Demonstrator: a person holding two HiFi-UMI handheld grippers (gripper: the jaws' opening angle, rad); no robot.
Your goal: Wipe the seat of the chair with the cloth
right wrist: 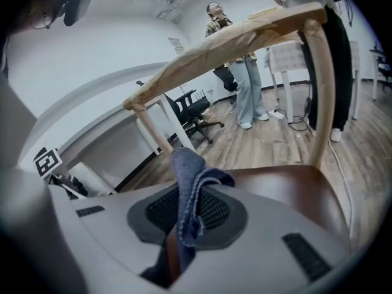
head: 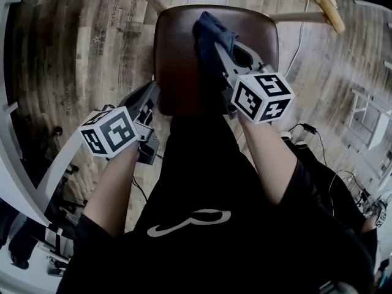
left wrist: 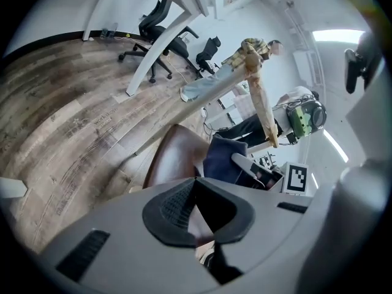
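The chair's brown seat [head: 180, 60] lies straight ahead of me. My right gripper [head: 215, 49] reaches over the seat's far middle, shut on a dark blue cloth [head: 211, 32] that bunches up past its tips. In the right gripper view the cloth [right wrist: 188, 170] sticks up from between the closed pads, with the seat [right wrist: 294, 195] beyond. My left gripper [head: 149, 106] hangs beside the seat's left front edge, off the seat. In its own view the left gripper [left wrist: 196, 184] is shut with nothing in it; the seat [left wrist: 171, 161] and cloth [left wrist: 223, 158] lie ahead.
The chair's paper-wrapped back rail [right wrist: 233, 41] rises behind the seat, with a post [right wrist: 318, 97] at its right. A person [right wrist: 242, 72] stands farther off near an office chair [right wrist: 193, 112]. A white desk frame [head: 37, 176] curves along the left. Cables [head: 309, 130] lie on the wooden floor at the right.
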